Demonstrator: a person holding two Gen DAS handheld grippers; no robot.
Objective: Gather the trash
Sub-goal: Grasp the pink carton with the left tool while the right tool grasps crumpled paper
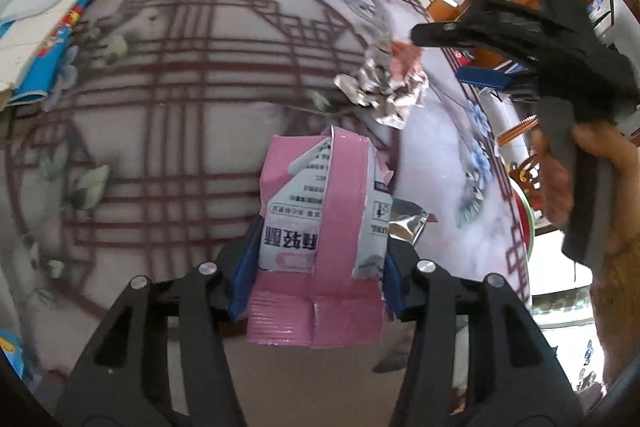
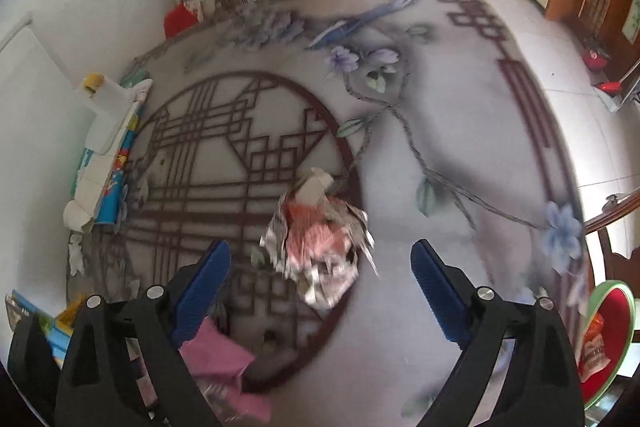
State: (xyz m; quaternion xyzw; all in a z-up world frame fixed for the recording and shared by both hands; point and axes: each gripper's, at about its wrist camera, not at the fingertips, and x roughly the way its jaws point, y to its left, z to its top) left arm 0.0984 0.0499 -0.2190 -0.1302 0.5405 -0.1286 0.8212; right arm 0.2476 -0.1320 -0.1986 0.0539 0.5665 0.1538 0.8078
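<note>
Left wrist view: a pink and white wrapper (image 1: 320, 227) is pinched between the blue-padded fingers (image 1: 244, 267) of the left gripper (image 1: 316, 279), at 6 o'clock of the frame. Printed text is seen upside down on the white panel. A scrap of silver foil (image 1: 408, 227) is seen just beside the wrapper, at its 3 o'clock.

A crumpled foil wad (image 1: 384, 87), silver with a red-pink patch, is seen at 1 o'clock from the wrapper, over the patterned table top (image 1: 180, 107). Whether it rests on the surface or is off it cannot be told; the wad is blurred. The right gripper (image 1: 520, 39) is seen at 2 o'clock, its black tip just beside the wad.

Right wrist view: the right gripper (image 2: 320, 291) is shown with fingers (image 2: 436, 291) spread wide. The crumpled foil wad (image 2: 320, 243) is placed between them, slightly ahead, touched by neither pad. The pink wrapper (image 2: 224, 363) is partly seen at 7 o'clock, behind the left finger.

A white carton with blue printed sides (image 2: 108, 163) is noted at 9 o'clock, at the table edge. A red and green dish (image 2: 608, 339) is noted at 4 o'clock, off the table.
</note>
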